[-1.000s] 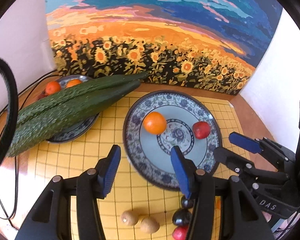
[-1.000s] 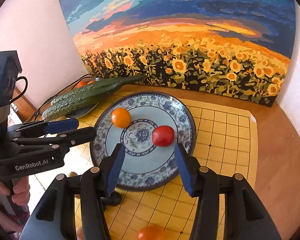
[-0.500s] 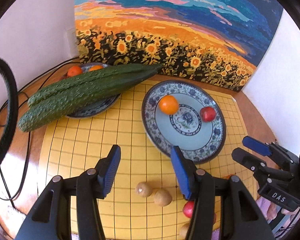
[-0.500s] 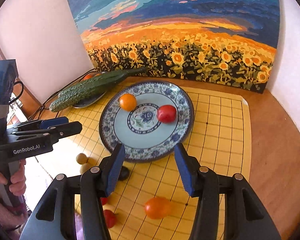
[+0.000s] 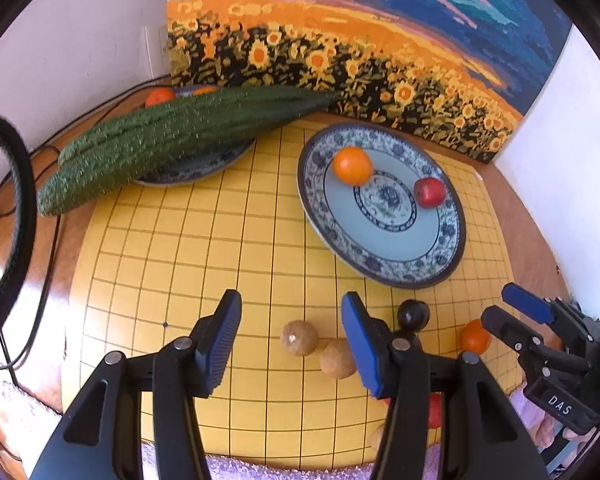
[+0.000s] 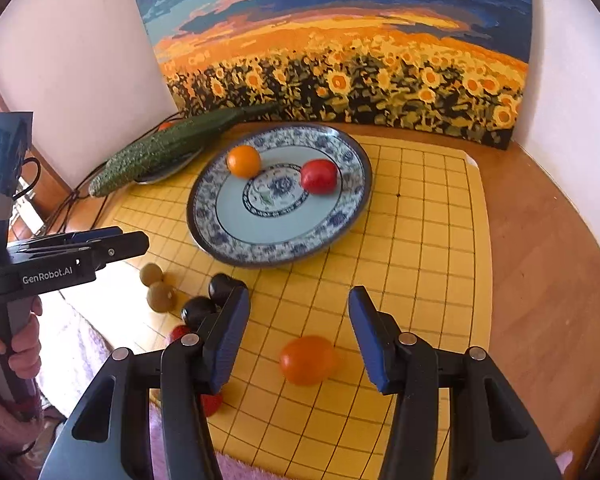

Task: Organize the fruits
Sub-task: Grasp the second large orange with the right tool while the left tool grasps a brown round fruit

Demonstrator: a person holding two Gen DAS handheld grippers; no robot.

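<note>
Left gripper (image 5: 290, 334), jaws parted, empty, low centre of the left wrist view; two tan round fruits (image 5: 300, 338) between and just beyond. Right gripper (image 6: 298, 326), jaws parted, empty, over orange fruit (image 6: 307, 359). Blue patterned plate (image 6: 340, 220) mid-frame with orange (image 6: 243, 161) and red fruit (image 6: 318, 176). Dark fruits (image 6: 198, 310) beside the left finger. Cucumbers (image 5: 172, 142) across second plate (image 5: 204, 166), upper left. Sunflower painting (image 6: 340, 60) behind.

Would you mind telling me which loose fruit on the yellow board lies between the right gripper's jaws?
The orange tomato: it sits alone in the open jaws' gap, untouched, while the dark plums and brown fruits cluster further left.
</note>
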